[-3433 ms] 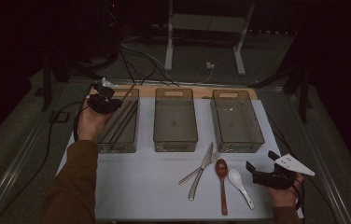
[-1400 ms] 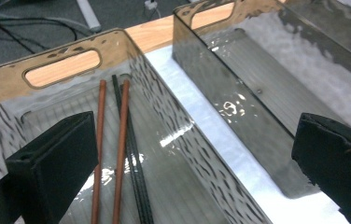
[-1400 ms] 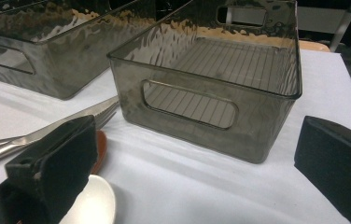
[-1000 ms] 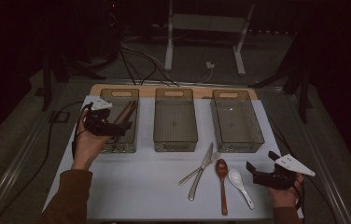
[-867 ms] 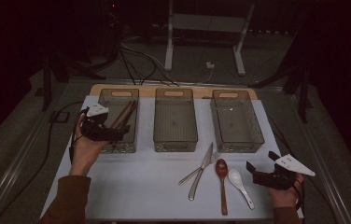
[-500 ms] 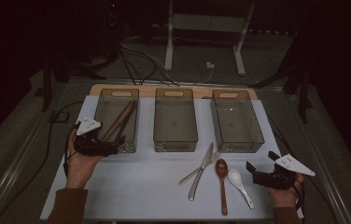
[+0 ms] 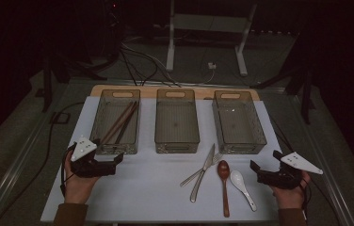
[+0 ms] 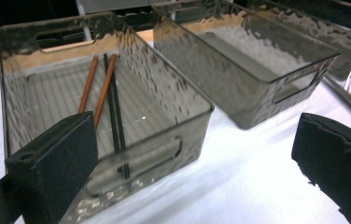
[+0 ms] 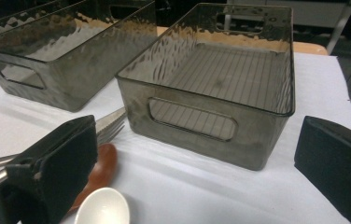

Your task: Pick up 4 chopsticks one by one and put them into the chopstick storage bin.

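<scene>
Resting low over the white table cover (image 7: 137,188), the left gripper (image 7: 111,162) sits released, its two black jaws spread wide with nothing between them. It lies just near of the left bin (image 7: 100,123), close to that bin's near-left corner, with the jaws pointing right along the table. In the left gripper view the same bin (image 8: 178,100) stands directly ahead, and inside it lie the chopsticks (image 8: 102,91), two reddish-brown ones and two black ones, stretched along the ribbed floor; in the high view the chopsticks (image 7: 118,123) run on a slant from the bin's near-left toward its far-right.

The right gripper (image 7: 256,170) sits at the near right of the table, also released, jaws apart and holding nothing, pointing left toward the loose cutlery. Just left of it lies the white spoon (image 7: 241,184), then the brown spoon (image 7: 223,181), then the knife (image 7: 202,174) and the fork (image 7: 201,170), which cross each other. In the right gripper view the white spoon (image 9: 101,207) and brown spoon (image 9: 100,170) lie by the left jaw, and the right bin (image 9: 262,140) stands ahead.

The middle bin (image 7: 176,141) stands between the other two, all three in a row at the far side of the cover.
</scene>
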`<action>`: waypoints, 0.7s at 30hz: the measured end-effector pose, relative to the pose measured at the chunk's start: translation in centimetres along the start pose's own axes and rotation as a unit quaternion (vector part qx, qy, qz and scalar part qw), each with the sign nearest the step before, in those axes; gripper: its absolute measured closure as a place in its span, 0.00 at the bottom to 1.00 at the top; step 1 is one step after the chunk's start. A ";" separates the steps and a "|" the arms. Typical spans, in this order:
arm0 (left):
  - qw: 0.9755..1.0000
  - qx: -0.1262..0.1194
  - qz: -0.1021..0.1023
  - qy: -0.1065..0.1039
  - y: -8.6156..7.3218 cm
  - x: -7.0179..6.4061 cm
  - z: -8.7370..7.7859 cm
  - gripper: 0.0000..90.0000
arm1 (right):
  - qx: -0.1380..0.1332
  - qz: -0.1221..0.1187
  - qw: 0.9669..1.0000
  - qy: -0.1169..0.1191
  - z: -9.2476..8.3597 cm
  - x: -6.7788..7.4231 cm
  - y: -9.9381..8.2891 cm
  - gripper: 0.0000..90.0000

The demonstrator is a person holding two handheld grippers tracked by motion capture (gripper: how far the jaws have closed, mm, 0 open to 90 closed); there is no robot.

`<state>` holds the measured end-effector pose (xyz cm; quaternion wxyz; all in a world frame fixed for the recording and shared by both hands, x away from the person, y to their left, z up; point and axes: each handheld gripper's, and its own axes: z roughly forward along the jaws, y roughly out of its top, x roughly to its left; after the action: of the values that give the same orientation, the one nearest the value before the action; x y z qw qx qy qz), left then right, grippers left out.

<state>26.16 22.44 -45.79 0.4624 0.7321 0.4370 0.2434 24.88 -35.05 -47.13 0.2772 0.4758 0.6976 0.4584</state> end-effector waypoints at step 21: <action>1.000 -0.014 -0.012 0.018 -2.0 0.2 -0.4 0.02 | 0.119 -0.051 0.991 0.035 0.3 2.3 0.6 0.00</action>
<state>25.13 23.20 -47.36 0.4677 0.7157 0.4503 0.2575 24.45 -32.74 -46.61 0.2168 0.4529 0.7797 0.3741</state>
